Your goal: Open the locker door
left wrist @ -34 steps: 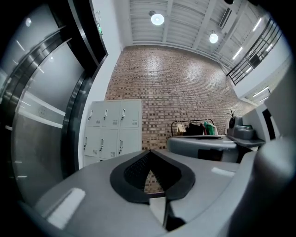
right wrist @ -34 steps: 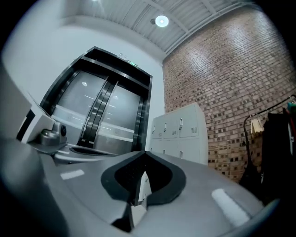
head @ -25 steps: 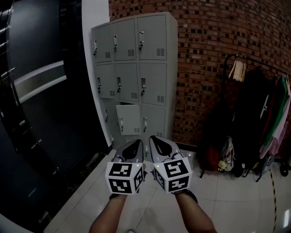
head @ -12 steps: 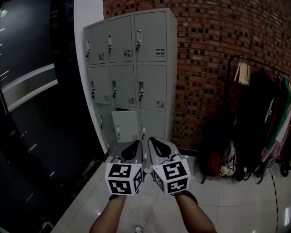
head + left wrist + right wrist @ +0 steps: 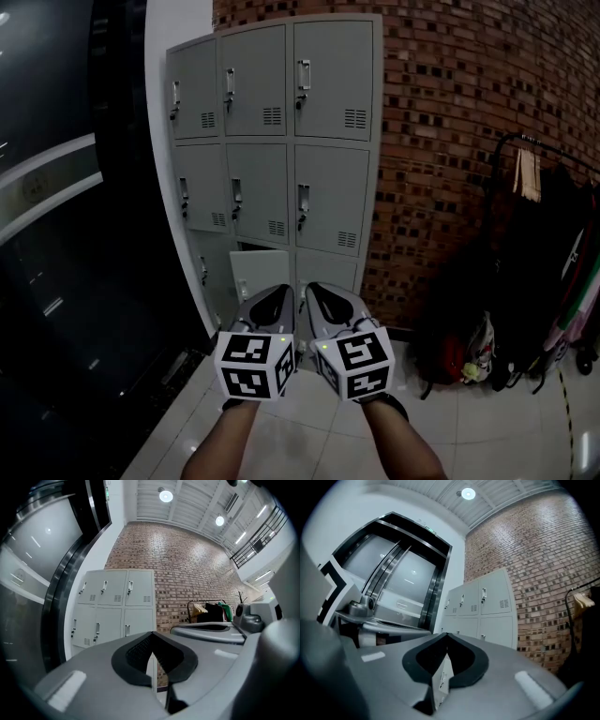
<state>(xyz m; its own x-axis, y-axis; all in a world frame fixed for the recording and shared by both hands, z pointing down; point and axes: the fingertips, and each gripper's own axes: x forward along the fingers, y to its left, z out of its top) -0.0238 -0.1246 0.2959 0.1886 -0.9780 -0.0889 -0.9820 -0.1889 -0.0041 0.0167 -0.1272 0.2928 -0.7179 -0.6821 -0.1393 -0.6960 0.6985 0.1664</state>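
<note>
Before lockers (image 5: 323,187) (one door (image 5: 261,274) ajar): left tool (image 5: 281,295), right tool (image 5: 317,292), jaws together.

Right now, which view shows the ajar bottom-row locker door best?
The head view: the ajar door shows most of its face, though the left hand-held gripper covers its bottom. The right gripper view shows only a sliver between its jaws. The left gripper view shows mainly the upper locker rows.

Locker cabinet (image 5: 272,141): grey painted metal, smooth, matt. Wall (image 5: 441,141) behind: rough red-brown brick. Floor (image 5: 487,441): pale glossy tiles. Panel (image 5: 56,281) at floor's left edge: dark, glossy, reflective. Left gripper (image 5: 277,298), right gripper (image 5: 319,296): smooth matt grey plastic; black textured pads (image 5: 137,652). Hanging clothes (image 5: 553,272): cloth.
</note>
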